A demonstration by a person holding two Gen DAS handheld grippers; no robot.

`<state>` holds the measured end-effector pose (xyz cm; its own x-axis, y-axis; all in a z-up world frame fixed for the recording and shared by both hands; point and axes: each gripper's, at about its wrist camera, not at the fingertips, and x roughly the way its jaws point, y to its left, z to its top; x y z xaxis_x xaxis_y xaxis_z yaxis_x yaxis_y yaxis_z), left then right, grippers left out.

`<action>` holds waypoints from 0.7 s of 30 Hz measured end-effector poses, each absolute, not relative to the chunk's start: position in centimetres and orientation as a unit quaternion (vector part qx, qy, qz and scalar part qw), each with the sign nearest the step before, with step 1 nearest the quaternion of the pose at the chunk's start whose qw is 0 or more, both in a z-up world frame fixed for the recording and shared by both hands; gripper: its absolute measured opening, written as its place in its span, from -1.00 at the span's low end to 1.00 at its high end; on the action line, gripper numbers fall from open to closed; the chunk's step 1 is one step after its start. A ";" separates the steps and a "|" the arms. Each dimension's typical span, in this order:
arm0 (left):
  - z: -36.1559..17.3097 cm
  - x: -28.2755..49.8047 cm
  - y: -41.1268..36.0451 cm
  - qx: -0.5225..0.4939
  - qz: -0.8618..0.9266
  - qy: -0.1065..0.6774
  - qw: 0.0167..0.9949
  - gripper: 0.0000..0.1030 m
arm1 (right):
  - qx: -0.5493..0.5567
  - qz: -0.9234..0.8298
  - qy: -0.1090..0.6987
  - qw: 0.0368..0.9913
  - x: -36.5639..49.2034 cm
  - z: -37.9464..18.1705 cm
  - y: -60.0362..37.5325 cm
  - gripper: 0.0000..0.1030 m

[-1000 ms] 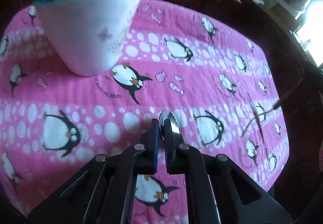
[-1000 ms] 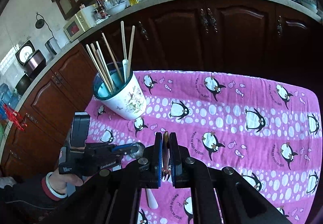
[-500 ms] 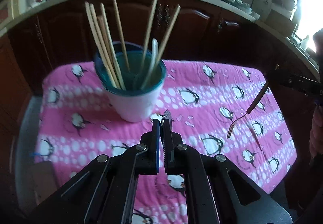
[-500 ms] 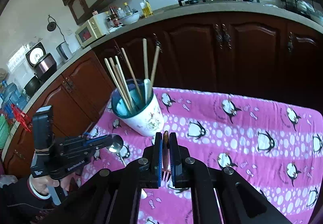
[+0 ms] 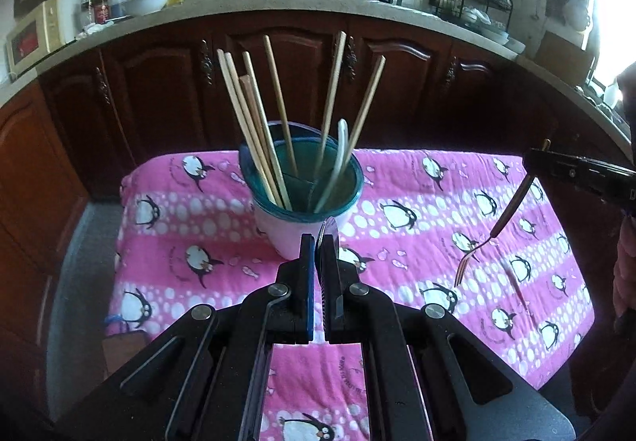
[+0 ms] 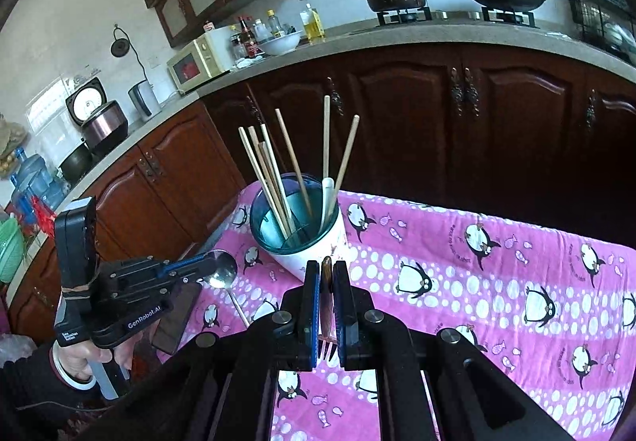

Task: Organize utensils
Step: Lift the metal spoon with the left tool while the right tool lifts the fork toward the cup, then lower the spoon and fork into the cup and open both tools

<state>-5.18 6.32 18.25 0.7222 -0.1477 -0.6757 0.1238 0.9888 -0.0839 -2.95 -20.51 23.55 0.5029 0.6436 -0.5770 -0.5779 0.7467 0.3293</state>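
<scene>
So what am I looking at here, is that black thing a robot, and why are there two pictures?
No robot: a person holds a hand tool with two jaws in each hand, and each tool carries a wide-angle camera looking along its jaws. One picture comes from each tool. The left gripper is shut on a spoon; from the right camera you can see that tool and the hand holding it. The right gripper is shut on a fork, tines down. Below is a pink penguin cloth with a cup on it, holding chopsticks and a white utensil.
</scene>
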 end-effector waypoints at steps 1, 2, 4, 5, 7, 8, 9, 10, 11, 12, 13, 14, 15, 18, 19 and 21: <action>18.4 -5.3 6.4 -0.017 -0.071 0.364 0.928 -0.97 | 0.046 0.354 0.351 0.866 -3.0 23.6 -20.4 -0.89; 18.6 -5.3 6.6 -0.018 -0.070 0.363 0.929 -0.97 | 0.046 0.355 0.350 0.866 -2.9 23.8 -20.2 -0.89; 19.1 -5.4 7.1 -0.019 -0.066 0.358 0.931 -0.97 | 0.046 0.358 0.347 0.866 -2.9 24.0 -20.0 -0.89; 19.4 -5.4 7.4 -0.019 -0.063 0.355 0.932 -0.97 | 0.046 0.359 0.346 0.866 -2.9 24.1 -19.9 -0.89; 20.1 -5.4 8.0 -0.022 -0.057 0.348 0.935 -0.97 | 0.046 0.362 0.343 0.866 -2.8 24.4 -19.6 -0.89; 20.6 -5.3 8.3 -0.024 -0.054 0.344 0.937 -0.97 | 0.045 0.363 0.342 0.866 -2.7 24.6 -19.4 -0.89; 21.3 -5.1 8.8 -0.025 -0.049 0.338 0.939 -0.97 | 0.044 0.364 0.340 0.866 -2.5 24.8 -19.2 -0.89; 21.8 -5.0 9.0 -0.026 -0.044 0.334 0.941 -0.97 | 0.045 0.365 0.336 0.867 -2.3 25.2 -19.0 -0.89; 22.3 -4.8 9.3 -0.027 -0.039 0.329 0.943 -0.97 | 0.047 0.366 0.334 0.867 -2.1 25.5 -18.9 -0.89; 22.8 -4.6 9.6 -0.026 -0.033 0.323 0.945 -0.97 | 0.051 0.368 0.332 0.867 -1.9 25.8 -18.7 -0.89; 23.3 -4.2 9.8 -0.025 -0.027 0.317 0.948 -0.97 | 0.055 0.369 0.329 0.867 -1.4 26.2 -18.4 -0.89; 23.8 -3.9 10.0 -0.024 -0.021 0.312 0.950 -0.97 | 0.057 0.369 0.325 0.869 -1.1 26.6 -18.2 -0.89; 24.2 -3.6 10.2 -0.023 -0.015 0.306 0.952 -0.97 | 0.057 0.369 0.322 0.870 -1.0 26.8 -18.0 -0.89; 25.5 -2.1 10.8 -0.018 0.008 0.290 0.957 -0.97 | 0.058 0.371 0.310 0.873 -0.2 27.9 -17.0 -0.89; 25.8 -1.7 10.8 -0.013 0.016 0.285 0.958 -0.97 | 0.057 0.372 0.307 0.874 0.1 28.2 -16.7 -0.89; 26.3 -1.0 10.8 0.002 0.032 0.275 0.961 -0.97 | 0.051 0.371 0.301 0.877 0.7 28.5 -15.9 -0.89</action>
<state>-0.95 10.84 26.34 0.8463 0.0631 -0.5290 -0.0605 0.9979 0.0223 0.74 -15.85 28.54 0.5441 0.6812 -0.4897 -0.6203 0.7197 0.3119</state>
